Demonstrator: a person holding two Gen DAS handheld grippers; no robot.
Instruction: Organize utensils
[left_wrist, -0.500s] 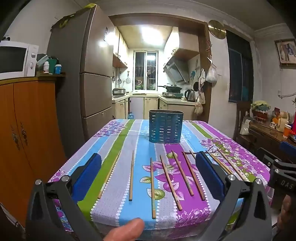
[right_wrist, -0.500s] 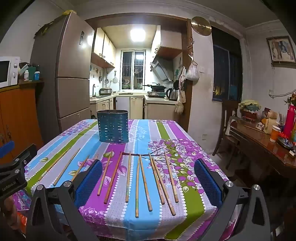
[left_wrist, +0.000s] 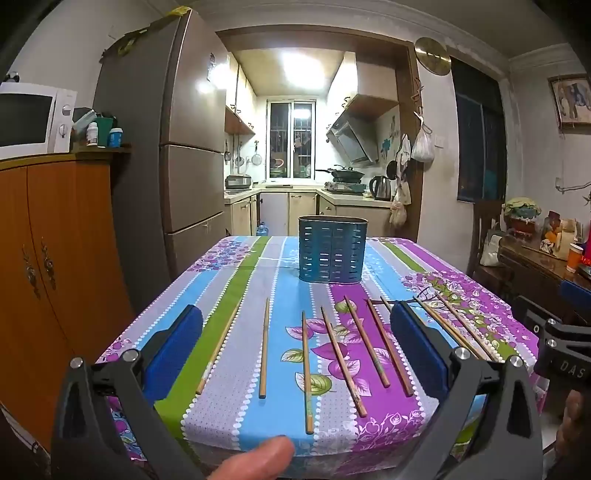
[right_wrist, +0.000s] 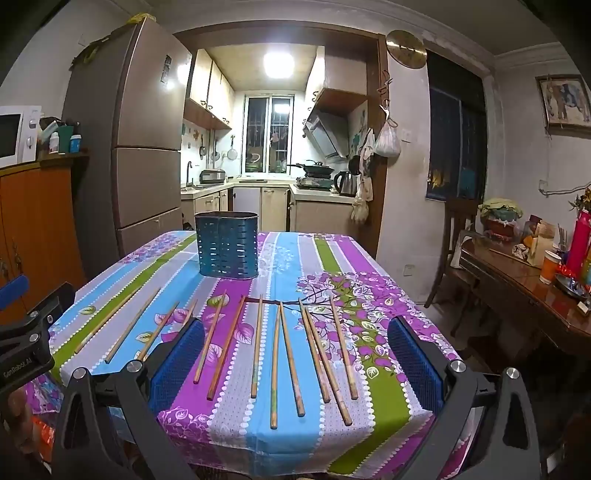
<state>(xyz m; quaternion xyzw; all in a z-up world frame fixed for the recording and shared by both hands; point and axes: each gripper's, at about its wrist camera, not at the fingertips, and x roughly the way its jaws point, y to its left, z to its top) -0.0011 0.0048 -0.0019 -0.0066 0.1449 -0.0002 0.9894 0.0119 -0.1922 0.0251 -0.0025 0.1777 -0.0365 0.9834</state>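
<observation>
Nothing has visibly shifted since a moment ago: both the left gripper (left_wrist: 295, 339) and right gripper (right_wrist: 295, 350) hover wide open and empty, chopsticks (right_wrist: 275, 365) apparently all untouched on the tabletop (right_wrist: 325, 435), blue utensil holder (right_wrist: 227, 245) seemingly unfilled.

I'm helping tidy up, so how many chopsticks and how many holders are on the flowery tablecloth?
Chopsticks: 12
Blue holder: 1
Total: 13
</observation>
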